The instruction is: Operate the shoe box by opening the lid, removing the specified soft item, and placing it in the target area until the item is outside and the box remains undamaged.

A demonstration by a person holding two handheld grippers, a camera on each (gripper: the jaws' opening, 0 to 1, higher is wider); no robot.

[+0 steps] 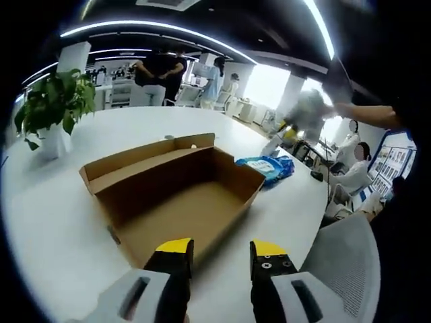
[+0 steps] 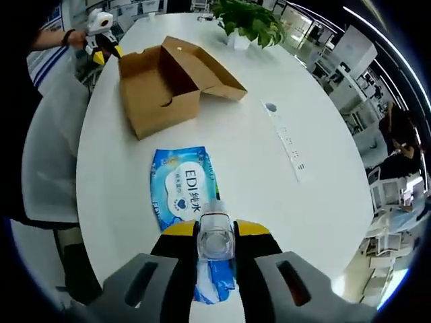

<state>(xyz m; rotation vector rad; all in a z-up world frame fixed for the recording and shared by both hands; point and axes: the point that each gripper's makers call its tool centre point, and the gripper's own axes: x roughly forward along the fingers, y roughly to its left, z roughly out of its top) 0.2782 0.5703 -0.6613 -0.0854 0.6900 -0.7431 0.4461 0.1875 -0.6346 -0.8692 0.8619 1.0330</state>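
Shoe box: the brown cardboard shoe box [image 1: 176, 195] stands open on the white table [image 1: 54, 222], its lid [image 2: 205, 67] folded back; the left gripper view looks straight into a bare cardboard interior.
Soft item: the blue wipes pack [image 2: 183, 195] lies flat on the table outside the box, just beside one short end in the left gripper view.
Left gripper: the left gripper [image 1: 219, 259] hovers at the box's near edge, yellow-tipped jaws apart with nothing between them.
Right gripper: the right gripper [image 2: 215, 242] has its jaws drawn narrow against a small clear piece at the near end of the pack.
Left gripper view adds: a potted plant [image 1: 54, 104], a grey mesh chair [image 1: 343, 269], people standing and seated beyond the table.
Right gripper view adds: a white strip [image 2: 286, 141] lying along the tabletop, and the other gripper held near the box's far end.
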